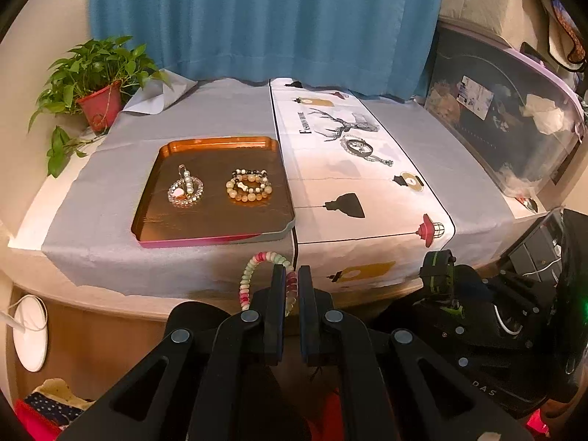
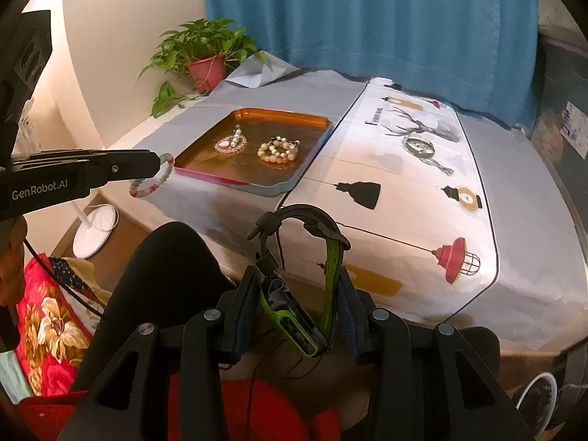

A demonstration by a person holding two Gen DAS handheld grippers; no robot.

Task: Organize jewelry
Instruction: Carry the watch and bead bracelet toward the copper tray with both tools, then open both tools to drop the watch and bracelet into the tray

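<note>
Only the right wrist view shows the left gripper [image 2: 160, 163] from the side, its fingers pinched on a pink-and-green beaded bracelet [image 2: 152, 180] that hangs off the table's near edge, just short of the near left corner of the copper tray [image 2: 257, 187]. The left wrist view shows the same bracelet [image 1: 257, 275] looping up between the narrow fingers of that gripper [image 1: 292, 275], and at its right edge the right gripper [image 1: 437, 272] only partly. The right gripper [image 2: 297, 294] is closed on a black-and-green wristwatch [image 2: 294, 316], whose strap arches above the fingertips over the table's near edge. On the tray lie a crystal bracelet with a pearl pin [image 1: 185, 187] toward the left and a pearl and amber bead bracelet [image 1: 250, 185] to its right, apart from each other. The tray sits on a grey cloth [image 1: 110, 191] beside a white printed runner [image 1: 367, 191], on which a silver bracelet [image 1: 356, 145] rests near the far edge. A potted plant [image 1: 97, 84] stands at the far left corner, a blue curtain [image 1: 264, 18] hangs behind the table, and a clear storage bin [image 1: 514, 128] stands past the right edge.
</note>
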